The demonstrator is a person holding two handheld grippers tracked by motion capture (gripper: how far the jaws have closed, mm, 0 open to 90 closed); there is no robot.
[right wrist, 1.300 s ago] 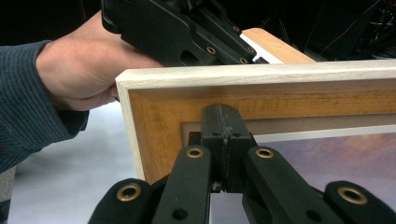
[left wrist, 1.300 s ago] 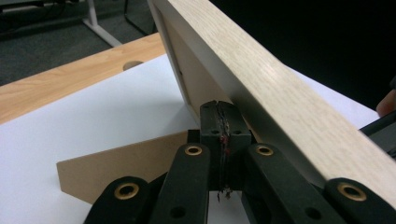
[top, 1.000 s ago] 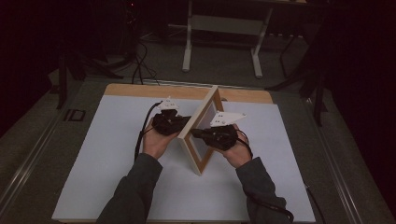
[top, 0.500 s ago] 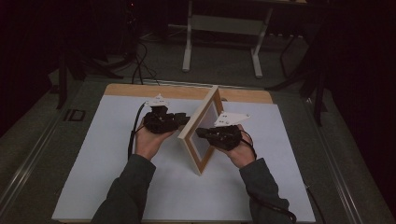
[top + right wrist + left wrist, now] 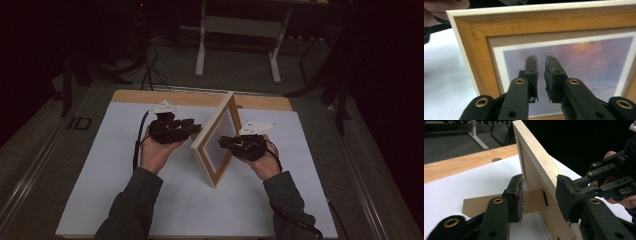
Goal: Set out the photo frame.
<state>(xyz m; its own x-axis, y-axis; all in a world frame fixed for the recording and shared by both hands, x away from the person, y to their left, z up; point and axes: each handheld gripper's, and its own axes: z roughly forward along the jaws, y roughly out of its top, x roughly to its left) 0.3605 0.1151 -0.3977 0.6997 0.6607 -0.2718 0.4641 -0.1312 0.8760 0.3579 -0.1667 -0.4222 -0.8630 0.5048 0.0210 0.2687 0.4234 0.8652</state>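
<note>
A light wooden picture frame [image 5: 214, 167] stands upright and slightly tilted on the white table top [image 5: 100, 200], propped from behind by its brown card easel stand [image 5: 481, 205]. My left gripper [image 5: 195, 128] is at the frame's back, open. Its jaws have just been opening, and the frame's edge [image 5: 536, 157] shows beyond the gap with the pads [image 5: 564, 195] off it. My right gripper [image 5: 223, 142] faces the glass with the purple picture [image 5: 584, 57]. Its jaws [image 5: 541, 75] have just been opening to a narrow gap with nothing between them.
The white top lies on a wooden table whose bare strip [image 5: 165, 96] runs along the far edge. Beyond it are a dark floor, cables [image 5: 147, 65] and the white legs of a stand [image 5: 202, 45]. The right gripper also shows in the left gripper view [image 5: 609, 175].
Both grippers were close against the frame and have drawn back from it, the left to the left, the right to the right. The left jaws have spread. The frame stands by itself.
</note>
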